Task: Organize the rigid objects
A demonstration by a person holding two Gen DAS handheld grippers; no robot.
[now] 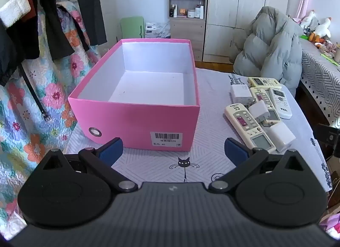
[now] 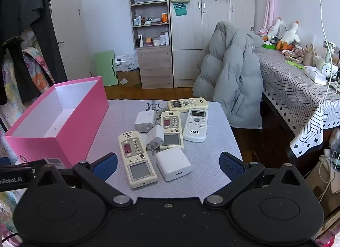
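Note:
An empty pink box (image 1: 140, 119) (image 2: 42, 138) with a white inside stands on the left of a small table. To its right lies a cluster of several remote controls and white chargers: a cream remote (image 2: 137, 157) (image 1: 248, 127) nearest, a white square charger (image 2: 173, 163) (image 1: 280, 133) beside it, a white TCL remote (image 2: 195, 124) (image 1: 280, 103) farther back. My left gripper (image 1: 173, 150) stands open in front of the box, nothing between its fingers. My right gripper (image 2: 167, 164) hangs open just short of the cream remote and square charger, touching neither.
The table wears a pale cloth (image 1: 184, 168) with a cat print. A grey puffer jacket (image 2: 231, 77) drapes a chair behind it. A patterned desk (image 2: 293, 89) stands at right, hanging clothes (image 1: 51, 23) and a floral quilt at left, shelves (image 2: 152, 34) at the back.

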